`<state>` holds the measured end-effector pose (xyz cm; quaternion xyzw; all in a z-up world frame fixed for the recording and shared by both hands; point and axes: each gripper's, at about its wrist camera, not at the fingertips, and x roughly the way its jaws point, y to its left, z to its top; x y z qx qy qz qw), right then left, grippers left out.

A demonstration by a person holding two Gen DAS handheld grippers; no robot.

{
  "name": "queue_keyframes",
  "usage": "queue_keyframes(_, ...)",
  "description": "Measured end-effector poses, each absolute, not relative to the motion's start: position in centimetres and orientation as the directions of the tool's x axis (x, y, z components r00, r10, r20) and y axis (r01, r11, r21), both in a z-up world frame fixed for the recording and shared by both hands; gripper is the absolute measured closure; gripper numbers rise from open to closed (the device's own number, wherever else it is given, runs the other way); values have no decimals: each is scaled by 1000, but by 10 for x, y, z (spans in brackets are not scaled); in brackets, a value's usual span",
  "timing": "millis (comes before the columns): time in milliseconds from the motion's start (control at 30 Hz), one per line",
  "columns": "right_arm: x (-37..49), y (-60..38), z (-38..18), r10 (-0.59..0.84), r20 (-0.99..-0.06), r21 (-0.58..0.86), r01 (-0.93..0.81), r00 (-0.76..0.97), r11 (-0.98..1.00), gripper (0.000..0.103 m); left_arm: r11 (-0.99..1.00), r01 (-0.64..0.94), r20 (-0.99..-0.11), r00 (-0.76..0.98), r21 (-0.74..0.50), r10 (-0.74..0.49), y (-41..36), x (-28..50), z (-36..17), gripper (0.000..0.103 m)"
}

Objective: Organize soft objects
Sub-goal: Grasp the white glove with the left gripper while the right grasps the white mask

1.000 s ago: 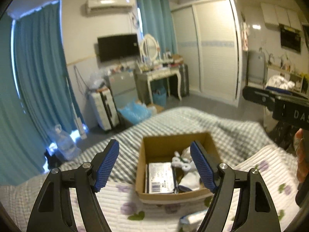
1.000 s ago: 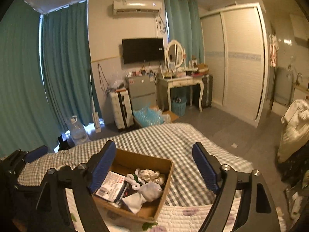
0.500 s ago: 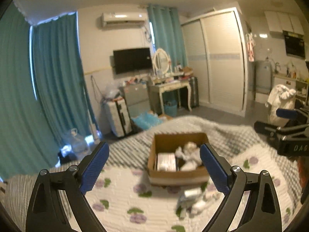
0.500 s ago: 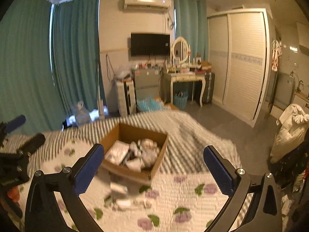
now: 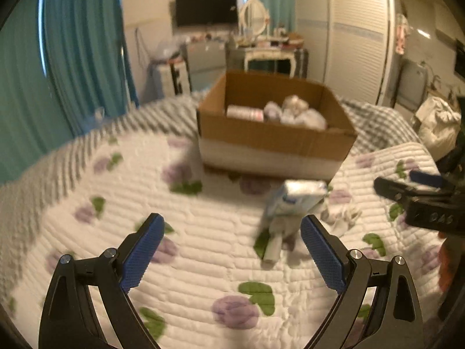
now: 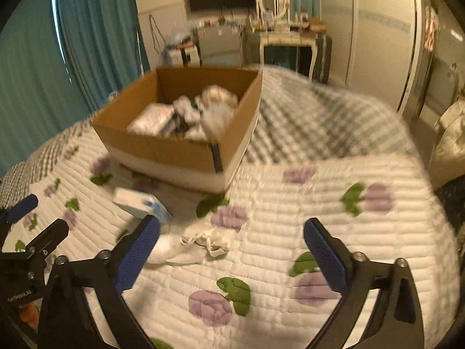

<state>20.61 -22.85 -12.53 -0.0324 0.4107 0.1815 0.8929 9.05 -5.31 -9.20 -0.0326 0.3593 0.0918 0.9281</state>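
Note:
A cardboard box [image 5: 273, 136] [image 6: 162, 148] sits on the bed and holds several white soft items and a flat packet. In front of it lie a white and blue tissue pack [image 5: 296, 197] [image 6: 142, 203] and a crumpled white cloth [image 6: 200, 247] [image 5: 279, 232]. My left gripper [image 5: 232, 253] is open and empty, low over the quilt, with the pack just ahead of its right finger. My right gripper [image 6: 232, 253] is open and empty, with the cloth between and just beyond its fingers. The views are motion-blurred.
The bed has a white quilt with purple flowers [image 5: 203, 261] over a grey checked blanket [image 6: 319, 116]. Teal curtains [image 5: 72, 58], a dressing table [image 5: 270, 55], a TV and a white wardrobe [image 5: 348, 29] stand beyond the bed. The right gripper shows at the right edge of the left wrist view [image 5: 418, 200].
Both grippers have dropped down and forward toward the quilt. The box, pack and cloth now look much closer and larger. Both grippers stay open.

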Motion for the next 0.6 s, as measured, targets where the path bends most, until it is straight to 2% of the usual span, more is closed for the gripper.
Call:
queue_keyframes(267,239,-201,-196,346,-831,175,-386,436,906,18,975,-223,-741,657,-19,135,-45,116,-136,7)
queue_keyframes(333,242,-194,-202,328,-845,160,-386,422,908,28,975,-219,-751,649,-34,119,-43,117,-141,7)
queue_keyframes(367,243,-192,-204,311,-847,142,-382,430,913,39,975,-219,-753,648,-39,115,-42,117,-143,7)
queue_keyframes(400,243,-191,-204,309,-846,138,-381,435,914,44,975,-216,-754,648,-43,110,-42,116,-143,7)
queue_keyframes(600,226,-207,-181,318,-784,143,-344,533,928,45,984,-164,-750,659,-69,57,-54,109,-133,8)
